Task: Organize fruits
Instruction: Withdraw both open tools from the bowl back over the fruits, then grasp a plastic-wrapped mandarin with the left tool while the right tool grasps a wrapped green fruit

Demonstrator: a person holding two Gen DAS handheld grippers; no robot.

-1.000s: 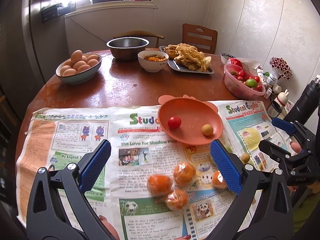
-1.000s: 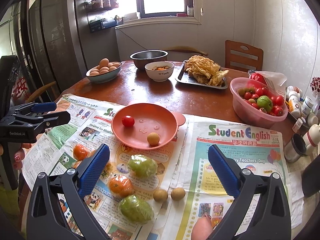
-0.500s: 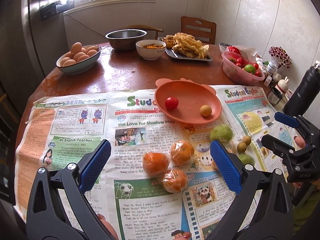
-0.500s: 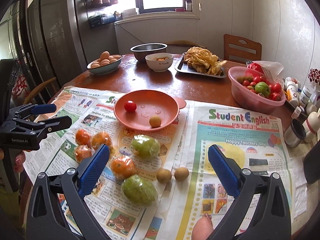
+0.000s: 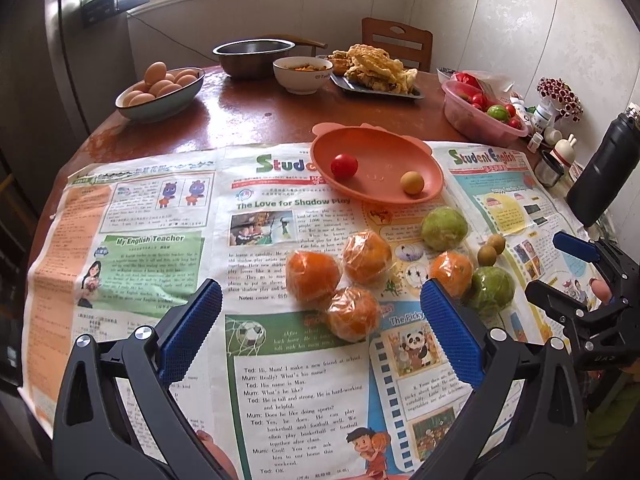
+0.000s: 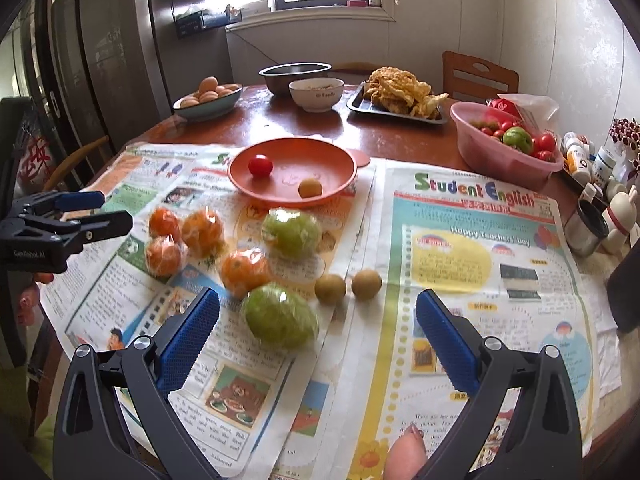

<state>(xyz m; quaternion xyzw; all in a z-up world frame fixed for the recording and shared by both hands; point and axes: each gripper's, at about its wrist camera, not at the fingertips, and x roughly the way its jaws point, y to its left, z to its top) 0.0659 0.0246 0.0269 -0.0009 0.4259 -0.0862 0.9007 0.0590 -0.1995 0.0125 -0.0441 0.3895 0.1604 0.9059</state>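
Note:
An orange plate (image 5: 384,152) (image 6: 320,160) on newspaper holds a red cherry tomato (image 5: 344,165) (image 6: 260,166) and a small yellow fruit (image 5: 412,182) (image 6: 310,188). Several wrapped oranges (image 5: 314,276) (image 6: 244,270), two wrapped green fruits (image 5: 444,228) (image 6: 280,316) and two small brown fruits (image 5: 492,250) (image 6: 348,284) lie on the paper in front of the plate. My left gripper (image 5: 320,324) is open and empty, just short of the oranges. My right gripper (image 6: 318,332) is open and empty, close to the near green fruit.
At the back of the round table stand a bowl of eggs (image 5: 160,88), a steel bowl (image 5: 252,54), a white bowl (image 5: 302,74), a tray of fried food (image 5: 376,76) and a pink tub of fruit (image 5: 480,114). A black bottle (image 5: 604,172) and small jars stand at the right.
Both grippers have pulled back toward the near edge and risen; the plate and fruits look farther off, and more newspaper shows. Both stay open. No fruit has moved.

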